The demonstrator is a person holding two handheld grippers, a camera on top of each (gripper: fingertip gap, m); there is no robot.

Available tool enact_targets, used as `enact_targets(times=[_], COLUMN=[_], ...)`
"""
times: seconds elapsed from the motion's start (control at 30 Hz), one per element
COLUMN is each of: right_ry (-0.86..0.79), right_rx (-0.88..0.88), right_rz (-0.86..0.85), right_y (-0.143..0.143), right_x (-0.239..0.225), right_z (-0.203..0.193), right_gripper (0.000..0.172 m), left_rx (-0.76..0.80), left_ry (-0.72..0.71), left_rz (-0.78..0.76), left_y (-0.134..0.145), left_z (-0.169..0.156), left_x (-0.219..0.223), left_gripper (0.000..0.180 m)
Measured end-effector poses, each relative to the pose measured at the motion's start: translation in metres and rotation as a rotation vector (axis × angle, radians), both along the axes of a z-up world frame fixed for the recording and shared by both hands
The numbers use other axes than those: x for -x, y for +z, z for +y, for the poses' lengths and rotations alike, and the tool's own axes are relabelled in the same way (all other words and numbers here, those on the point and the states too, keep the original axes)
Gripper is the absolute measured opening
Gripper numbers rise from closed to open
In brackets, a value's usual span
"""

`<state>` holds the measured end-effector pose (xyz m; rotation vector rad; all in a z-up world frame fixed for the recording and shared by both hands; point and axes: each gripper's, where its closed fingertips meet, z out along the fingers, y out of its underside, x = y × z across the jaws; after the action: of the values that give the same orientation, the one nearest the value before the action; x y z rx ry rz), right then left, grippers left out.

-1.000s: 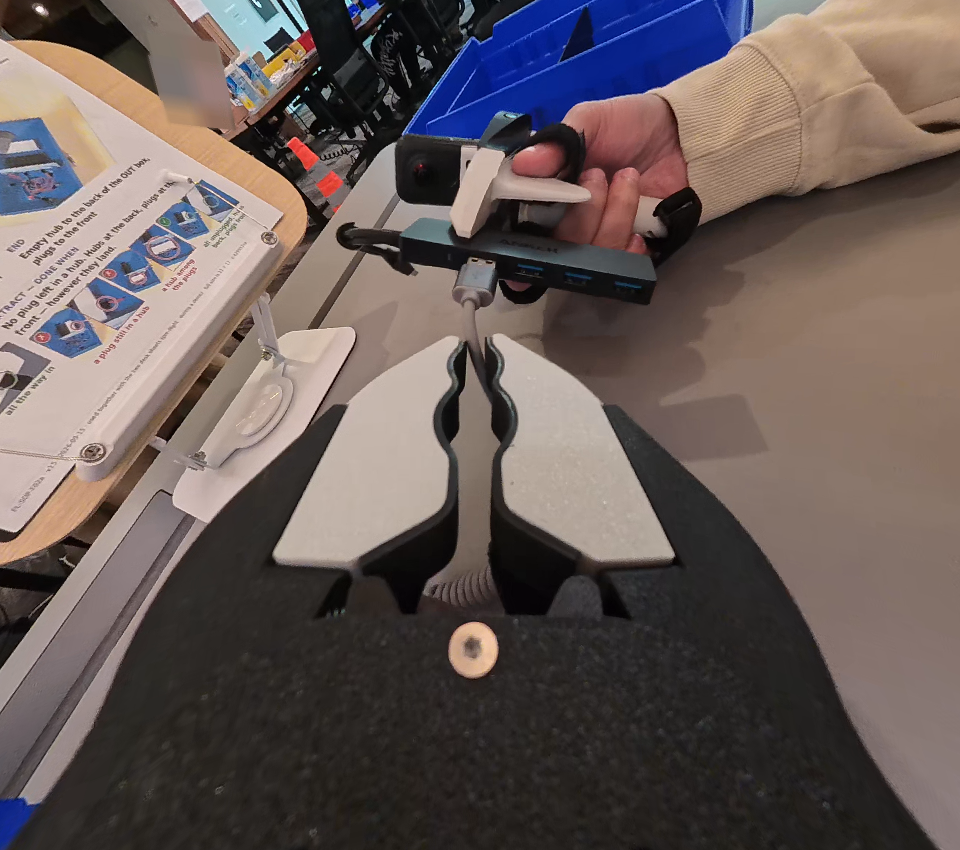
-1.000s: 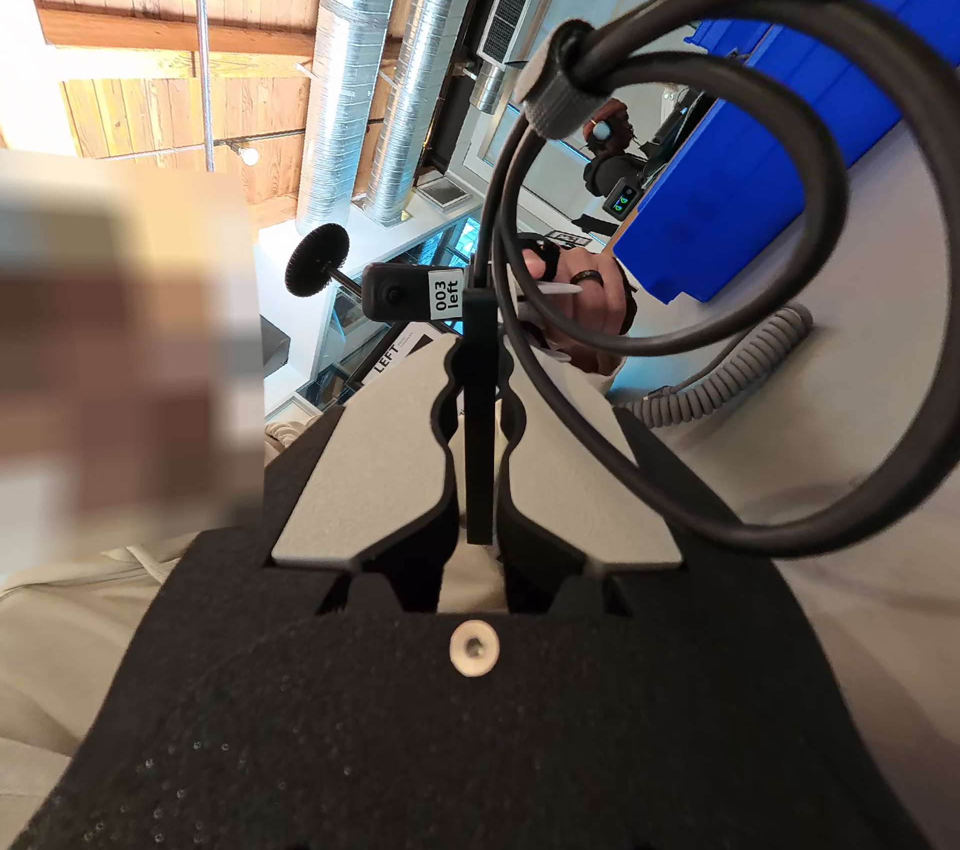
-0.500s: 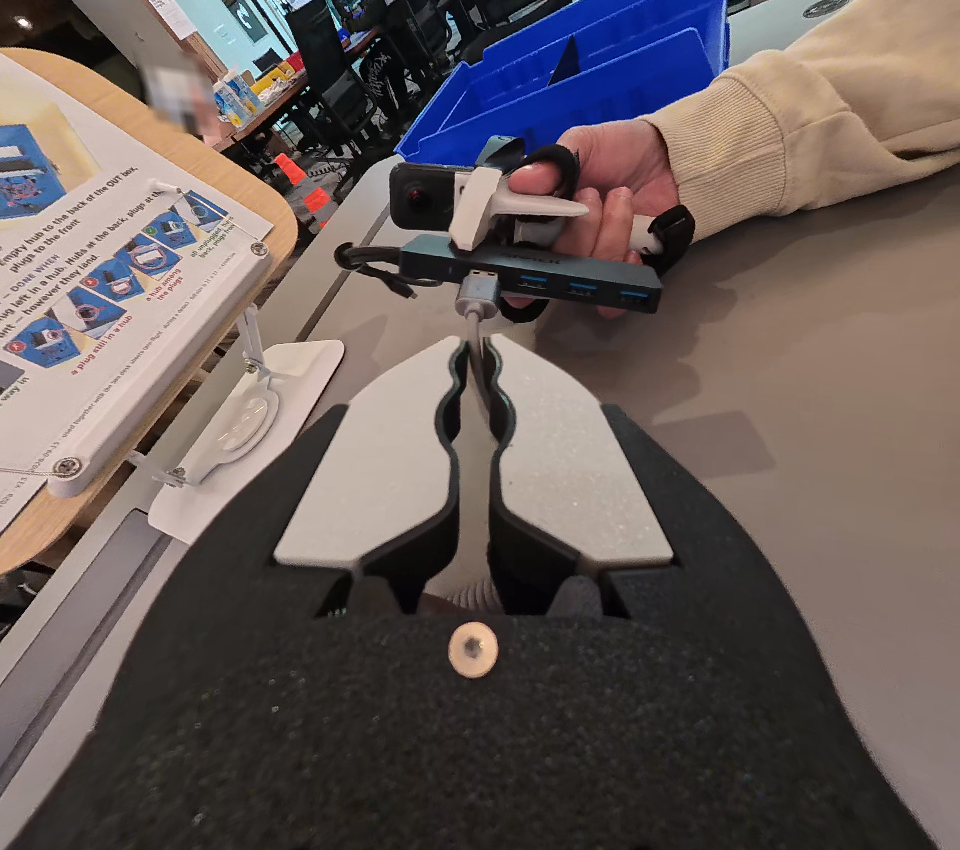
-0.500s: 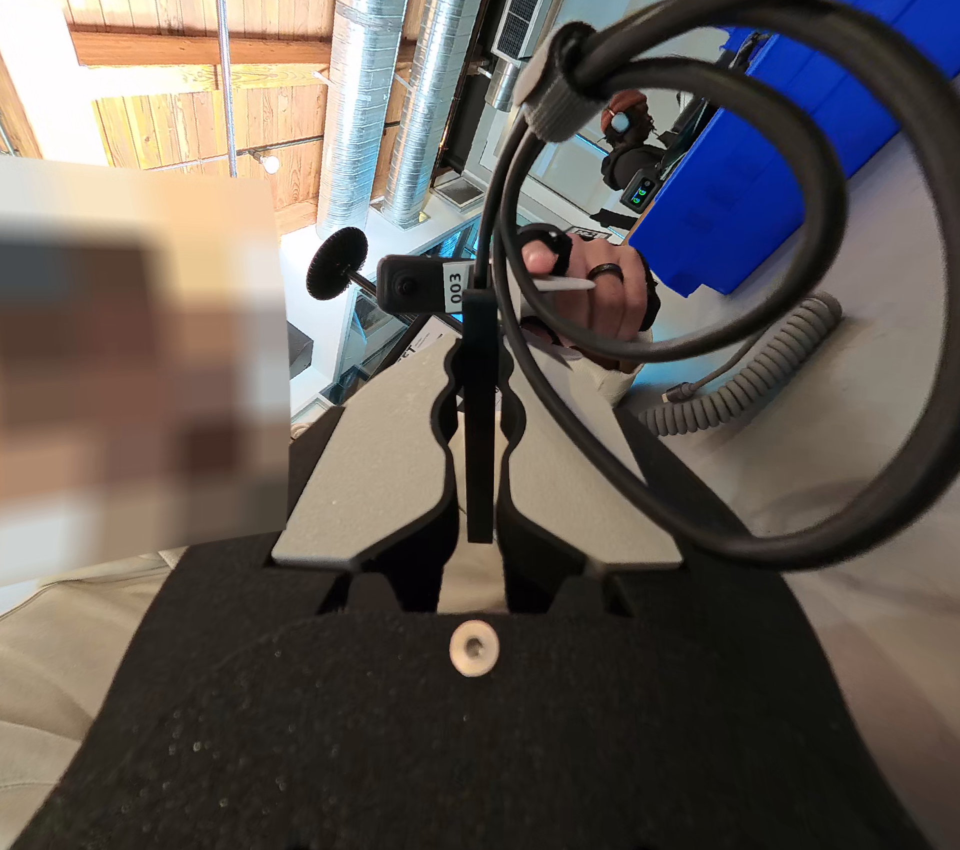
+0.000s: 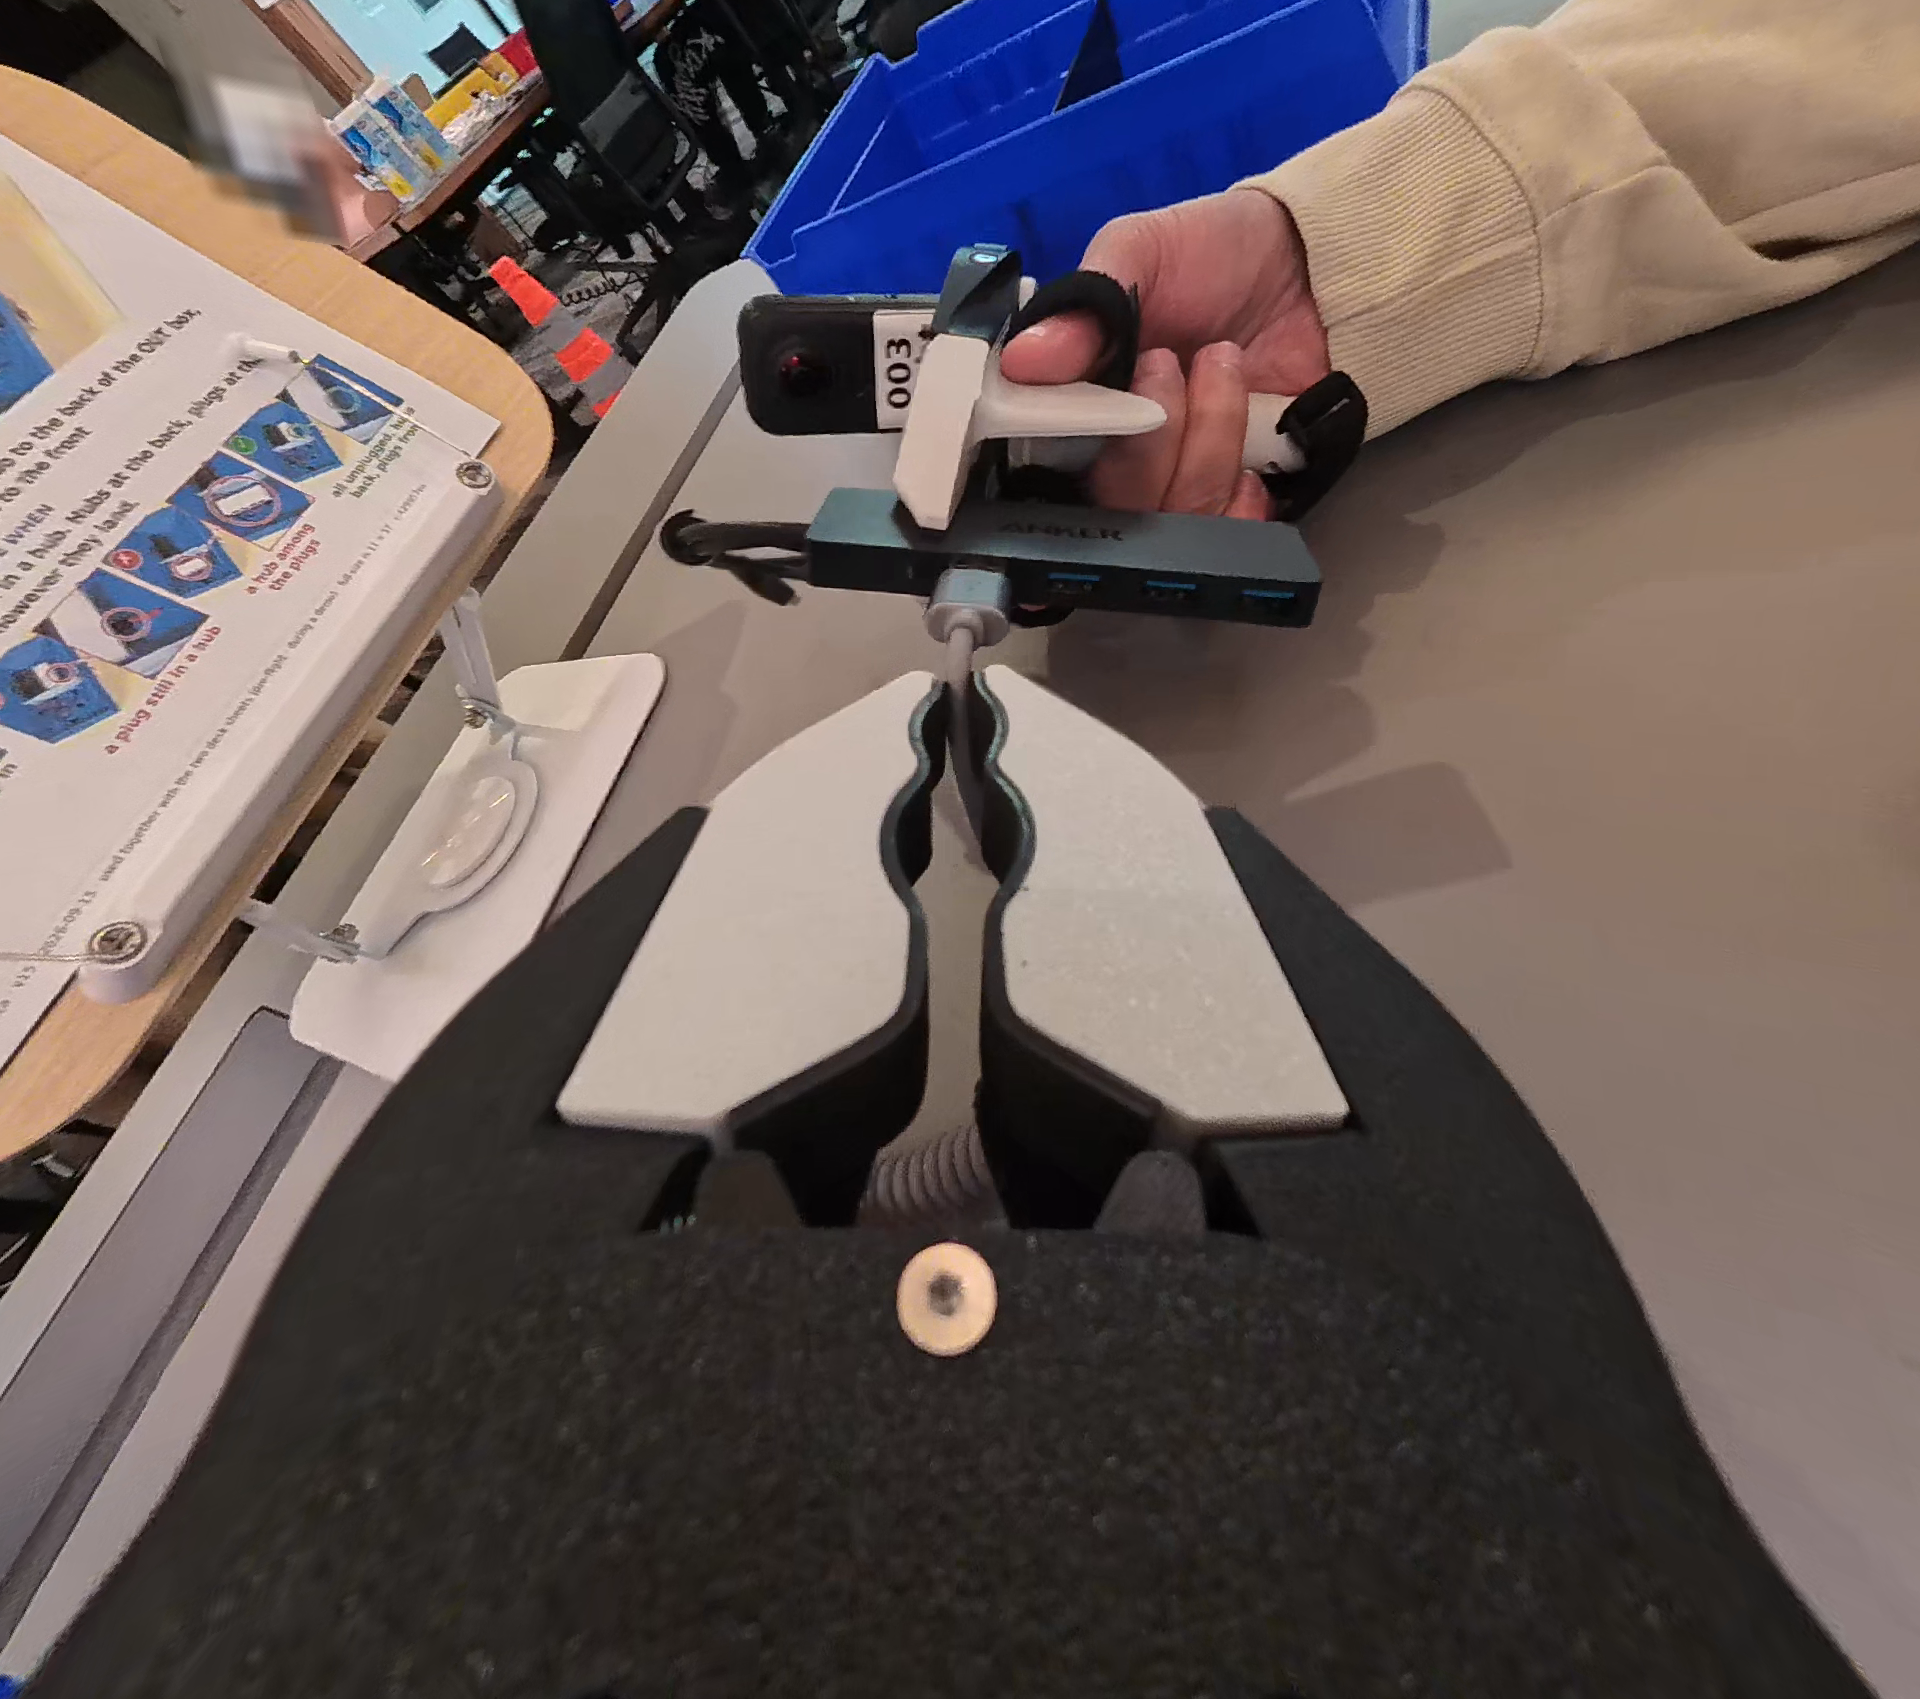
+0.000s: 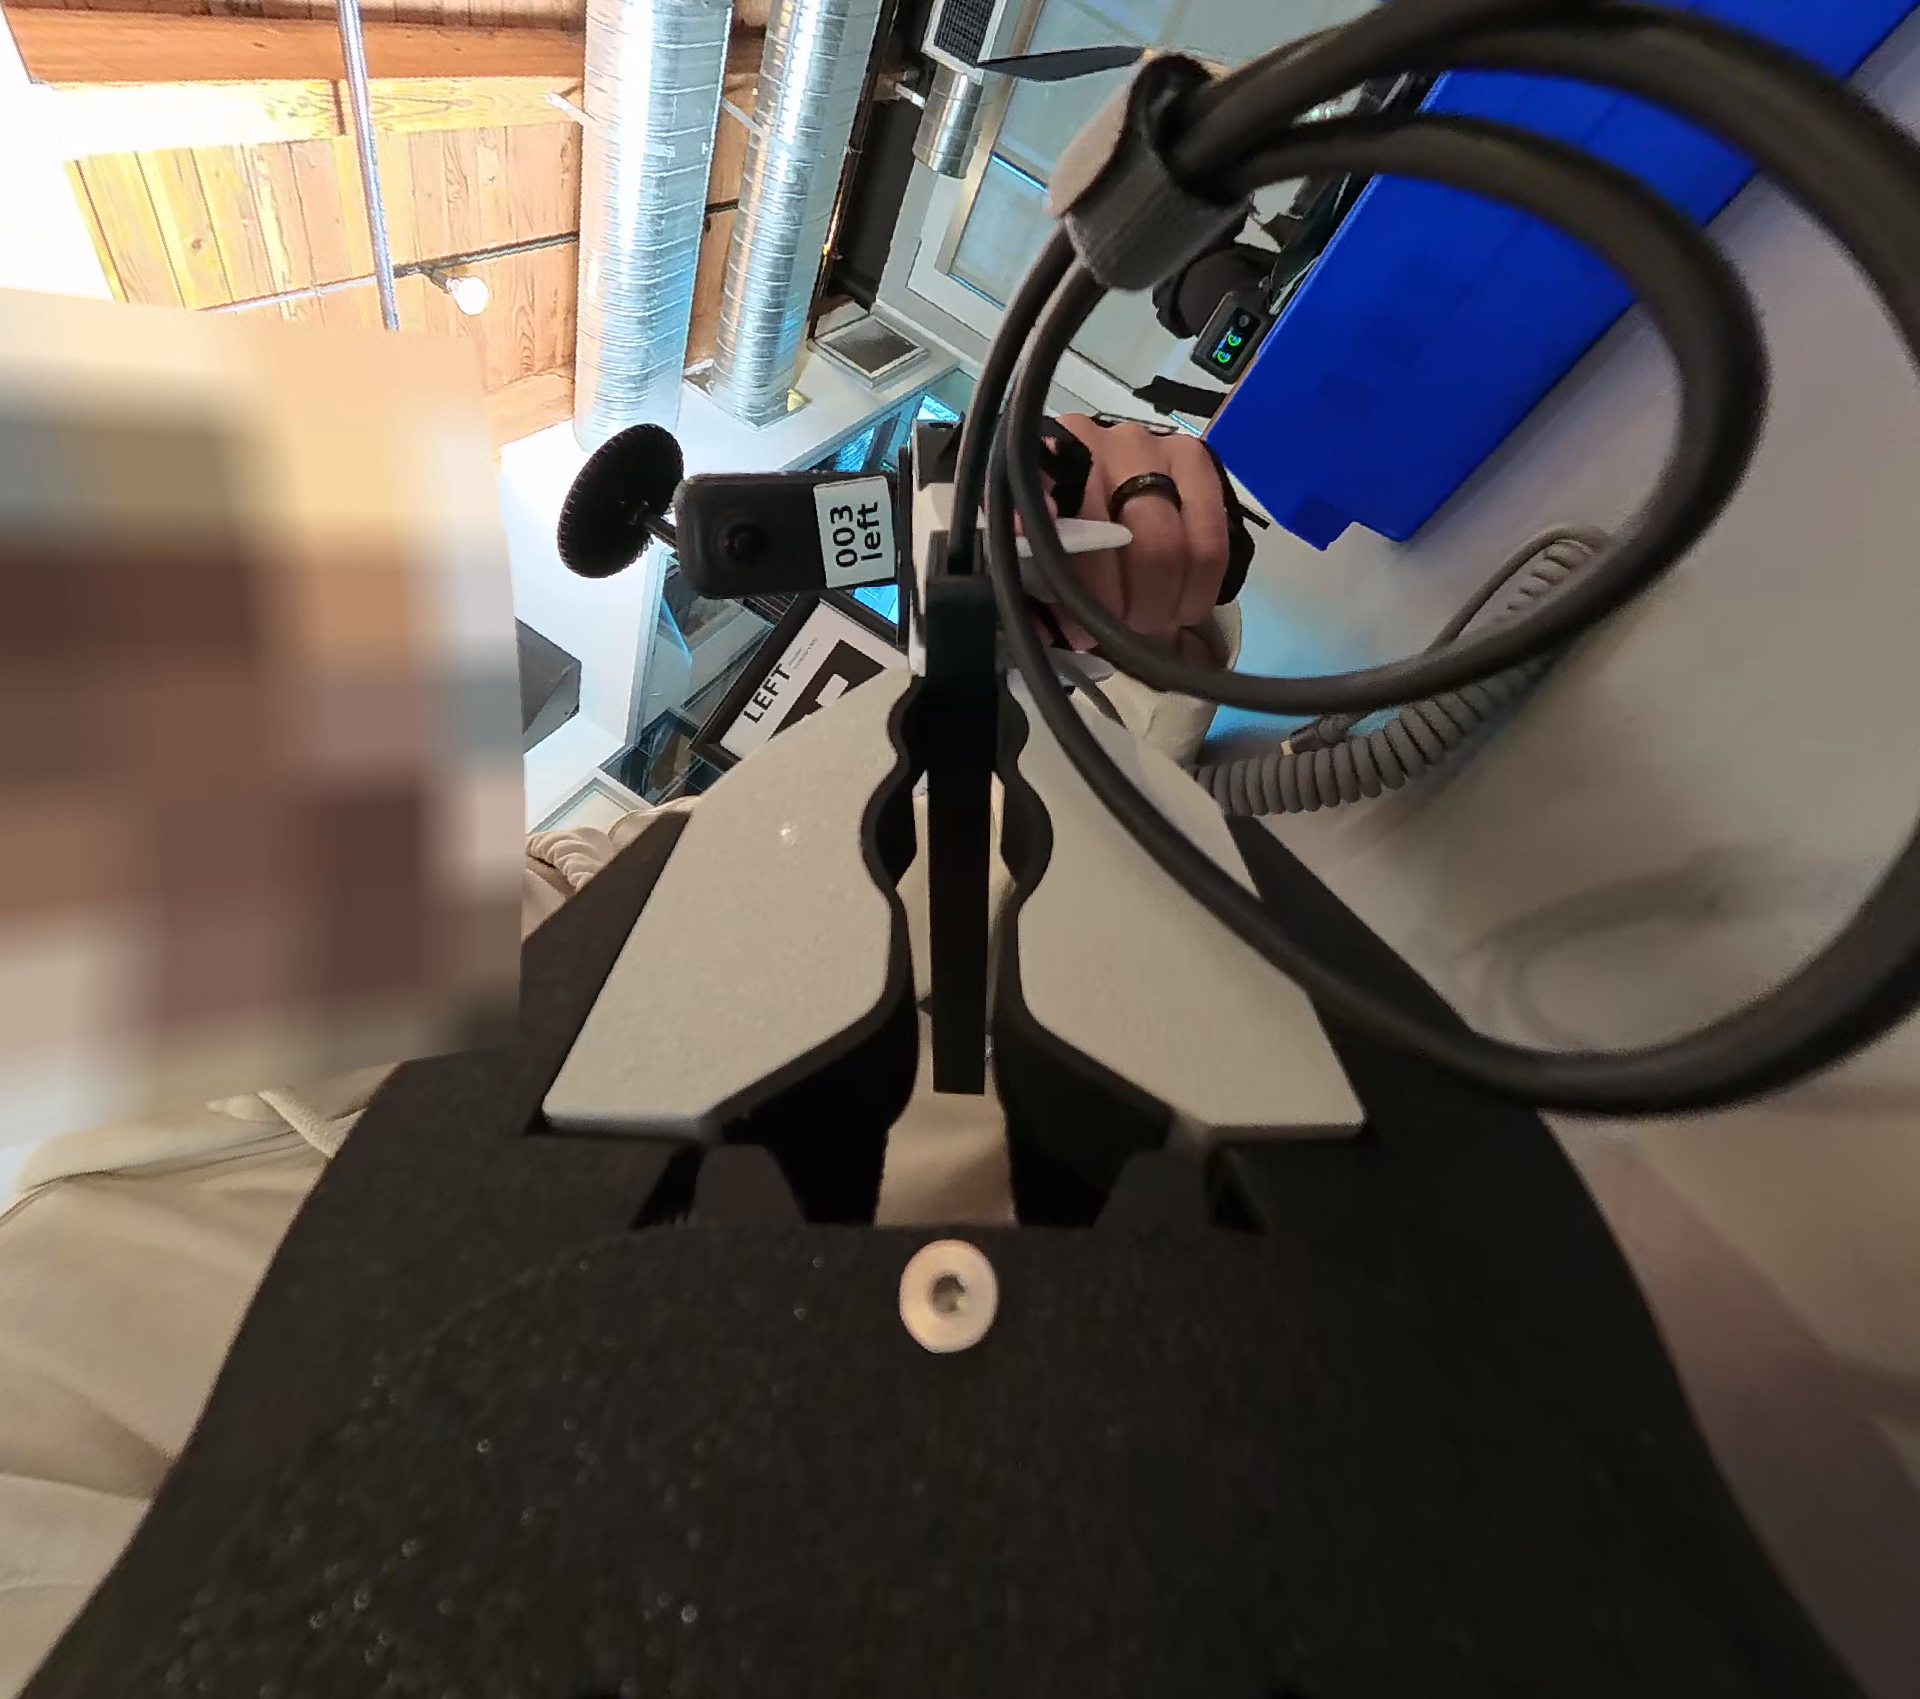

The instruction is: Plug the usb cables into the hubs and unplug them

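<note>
In the left wrist view my left gripper is shut on the thin grey USB cable, just behind its grey plug. The plug sits in the leftmost port of a dark USB hub. Three blue ports to its right are free. The hub is held above the grey table by my right gripper, whose white finger shows on top. In the right wrist view my right gripper is shut on the hub, seen edge-on. The hub's own black cable loops to the right.
A blue bin stands behind the hub. An instruction board on a white stand is at the left. The grey cable's coiled part lies on the table. A person's beige sleeve reaches in from the right.
My left pads have closed a little tighter on the grey cable. The plug stays in the hub's port. The right gripper keeps its hold on the hub and has barely moved.
</note>
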<state>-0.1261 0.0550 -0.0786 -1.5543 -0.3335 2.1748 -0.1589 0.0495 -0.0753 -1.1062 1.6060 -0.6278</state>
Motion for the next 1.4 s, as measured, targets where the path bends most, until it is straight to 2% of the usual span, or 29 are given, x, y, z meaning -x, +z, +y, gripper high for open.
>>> enact_targets(times=[0.33, 0.47, 0.57, 1.0, 1.23, 1.4], right_ry=[-0.008, 0.002, 0.005, -0.028, -0.063, -0.11], right_rx=[0.004, -0.003, -0.025, -0.01, -0.022, -0.026], right_rz=[0.021, 0.017, -0.009, -0.038, -0.028, -0.083], right_y=[0.005, 0.005, 0.002, -0.004, 0.002, -0.002], right_x=[0.001, 0.003, 0.003, 0.005, 0.006, 0.005], right_z=[0.001, -0.001, -0.002, 0.002, 0.004, 0.009], right_gripper=[0.011, 0.019, 0.011, 0.01, 0.011, 0.011], left_rx=[-0.014, -0.021, -0.011, -0.013, -0.07, -0.017], left_ry=[0.058, 0.074, 0.07, 0.071, 0.112, 0.089], left_rz=[-0.011, -0.006, -0.008, 0.0, 0.017, 0.008], left_y=[0.001, -0.001, 0.0, -0.002, -0.008, -0.007], left_z=[0.011, 0.014, 0.013, 0.012, 0.017, 0.015], left_x=[0.001, 0.002, 0.002, 0.0, 0.0, 0.0], left_gripper=[0.003, 0.003, 0.003, 0.003, 0.003, 0.003])
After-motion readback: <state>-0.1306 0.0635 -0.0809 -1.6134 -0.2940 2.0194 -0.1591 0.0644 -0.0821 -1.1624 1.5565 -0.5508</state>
